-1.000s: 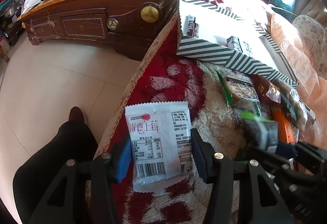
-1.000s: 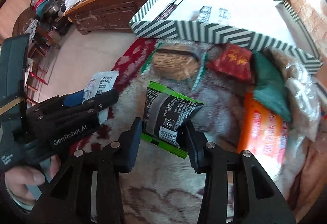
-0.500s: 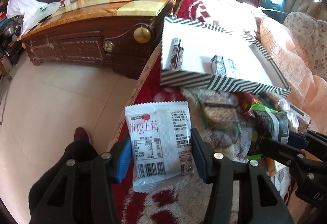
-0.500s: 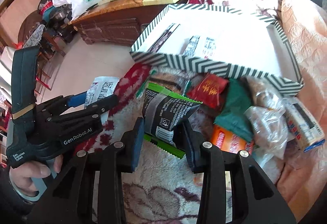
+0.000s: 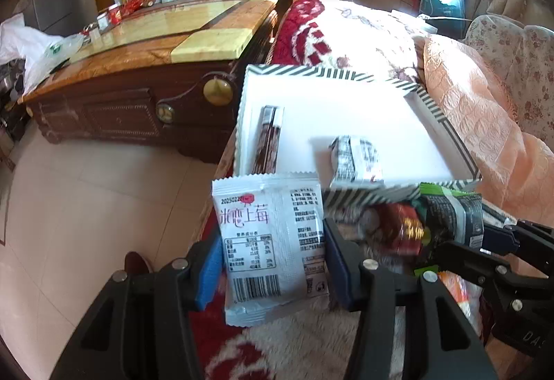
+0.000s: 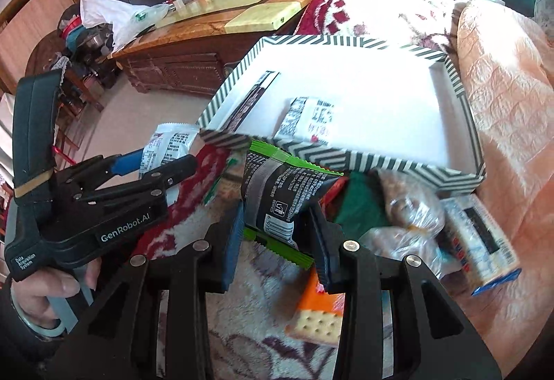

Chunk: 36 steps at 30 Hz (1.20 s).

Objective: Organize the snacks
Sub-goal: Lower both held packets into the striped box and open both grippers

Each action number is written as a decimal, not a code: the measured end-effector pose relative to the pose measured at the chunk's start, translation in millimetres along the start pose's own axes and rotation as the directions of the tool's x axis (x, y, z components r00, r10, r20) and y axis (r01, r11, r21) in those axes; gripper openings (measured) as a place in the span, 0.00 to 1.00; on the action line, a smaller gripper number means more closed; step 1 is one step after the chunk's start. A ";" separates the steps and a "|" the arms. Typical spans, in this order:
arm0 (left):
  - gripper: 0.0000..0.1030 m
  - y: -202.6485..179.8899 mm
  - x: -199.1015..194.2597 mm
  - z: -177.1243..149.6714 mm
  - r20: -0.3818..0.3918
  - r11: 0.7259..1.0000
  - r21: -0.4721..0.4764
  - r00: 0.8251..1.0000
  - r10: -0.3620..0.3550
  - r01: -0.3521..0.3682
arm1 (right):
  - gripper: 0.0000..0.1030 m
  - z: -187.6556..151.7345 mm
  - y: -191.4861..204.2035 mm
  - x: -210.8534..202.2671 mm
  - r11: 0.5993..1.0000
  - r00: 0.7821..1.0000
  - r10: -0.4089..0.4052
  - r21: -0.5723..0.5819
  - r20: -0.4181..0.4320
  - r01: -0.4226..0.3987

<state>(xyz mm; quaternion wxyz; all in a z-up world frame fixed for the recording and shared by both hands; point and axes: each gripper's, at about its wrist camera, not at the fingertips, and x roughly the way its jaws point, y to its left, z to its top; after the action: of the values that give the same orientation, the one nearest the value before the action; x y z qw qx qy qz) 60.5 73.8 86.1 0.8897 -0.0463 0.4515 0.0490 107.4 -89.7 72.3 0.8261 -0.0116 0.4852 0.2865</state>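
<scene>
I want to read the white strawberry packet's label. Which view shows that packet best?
The left wrist view: the white packet faces the camera flat between the left gripper fingers, its print and barcode legible. The right wrist view shows only its upper part, angled, behind the left gripper.

Ahead of both grippers a striped box [image 6: 346, 156] sits on a blanket [image 6: 249, 338], with a snack bar [image 5: 268, 139] in its left side and a snack packet [image 5: 356, 160] nearer the middle. Loose snacks, including a cracker pack [image 6: 318, 317], lie between box and grippers. A wooden cabinet [image 5: 138, 96] stands left, beyond.
</scene>
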 end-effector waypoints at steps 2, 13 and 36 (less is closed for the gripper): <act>0.55 -4.3 3.2 8.7 0.005 1.000 0.012 1.000 0.002 -0.002 | 0.34 5.2 -4.0 -0.2 1.000 1.000 -0.004 0.000 0.006 0.004; 0.54 -19.7 19.4 41.9 0.025 0.998 0.062 1.000 0.015 -0.016 | 0.34 33.5 -26.3 7.1 1.000 1.000 -0.015 0.009 0.025 0.015; 0.55 -22.9 80.5 75.7 -0.046 0.999 0.032 0.999 0.001 0.000 | 0.34 69.2 -64.1 51.6 0.999 0.999 -0.036 0.017 -0.024 0.036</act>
<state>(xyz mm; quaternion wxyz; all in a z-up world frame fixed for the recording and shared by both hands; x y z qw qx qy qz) 171.2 64.4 66.4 0.8798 -0.0330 0.4724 0.0409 212.3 -98.9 50.6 0.8254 -0.0166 0.4972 0.2670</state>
